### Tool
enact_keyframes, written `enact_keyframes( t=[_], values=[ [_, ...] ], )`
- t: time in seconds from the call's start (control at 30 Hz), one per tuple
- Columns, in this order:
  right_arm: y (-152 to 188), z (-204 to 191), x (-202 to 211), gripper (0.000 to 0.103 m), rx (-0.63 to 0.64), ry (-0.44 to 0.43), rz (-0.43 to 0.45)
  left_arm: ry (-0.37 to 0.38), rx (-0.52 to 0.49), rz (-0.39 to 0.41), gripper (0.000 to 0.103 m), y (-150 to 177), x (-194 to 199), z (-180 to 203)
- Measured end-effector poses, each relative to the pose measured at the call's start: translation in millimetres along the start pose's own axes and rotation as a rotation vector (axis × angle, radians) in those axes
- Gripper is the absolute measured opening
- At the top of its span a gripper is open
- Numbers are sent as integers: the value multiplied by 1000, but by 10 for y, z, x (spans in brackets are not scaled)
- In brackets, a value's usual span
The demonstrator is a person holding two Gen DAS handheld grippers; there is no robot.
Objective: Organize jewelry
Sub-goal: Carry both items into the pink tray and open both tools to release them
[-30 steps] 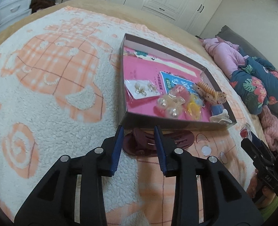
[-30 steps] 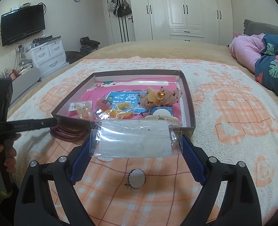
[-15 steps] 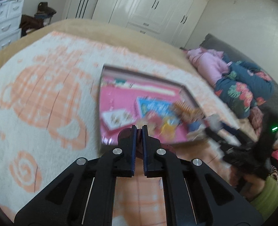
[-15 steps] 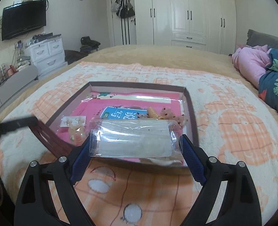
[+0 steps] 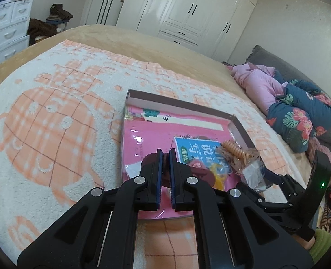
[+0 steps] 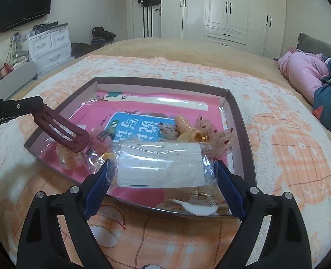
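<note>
Here your left gripper (image 5: pixel 164 154) is clenched on the maroon hair clip (image 6: pixel 62 130), holding it in the air above the near left corner of the shallow box (image 6: pixel 237 112) on the blanket (image 6: pixel 288 152). Your right gripper (image 6: pixel 163 168) is grasping a clear plastic packet (image 6: pixel 161 163) by its ends, over the box's near side, where an orange claw clip (image 6: pixel 187 130) and a white clip (image 6: pixel 199 208) lie.
</note>
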State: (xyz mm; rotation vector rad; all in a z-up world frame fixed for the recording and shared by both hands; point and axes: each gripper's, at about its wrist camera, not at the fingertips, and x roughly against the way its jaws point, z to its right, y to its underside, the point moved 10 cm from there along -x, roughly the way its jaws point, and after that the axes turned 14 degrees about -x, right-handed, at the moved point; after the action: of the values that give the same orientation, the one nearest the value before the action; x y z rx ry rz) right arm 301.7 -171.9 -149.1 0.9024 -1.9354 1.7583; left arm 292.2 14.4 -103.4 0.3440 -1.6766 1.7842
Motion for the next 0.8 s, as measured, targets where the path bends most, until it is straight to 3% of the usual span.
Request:
enact_keyframes(
  t=[0.27, 0.33, 0.4, 0.53, 0.8],
  values=[
    [54, 43, 83, 91, -38, -17, -4, -32, -8, -12, 3, 120, 37, -32],
    [64, 47, 136, 91, -47, -22, 4, -36, -18, -11, 8, 136, 68, -13],
    [82, 59, 202, 93, -60, -27, 13, -42, -30, -7, 22, 156, 107, 15],
    [120, 78, 351, 94, -78, -30, 39, -58, -62, 0, 31, 202, 200, 79],
    [203, 124, 738, 96, -71, -2, 125, -79, -113, 24, 60, 301, 442, 231]
  ],
)
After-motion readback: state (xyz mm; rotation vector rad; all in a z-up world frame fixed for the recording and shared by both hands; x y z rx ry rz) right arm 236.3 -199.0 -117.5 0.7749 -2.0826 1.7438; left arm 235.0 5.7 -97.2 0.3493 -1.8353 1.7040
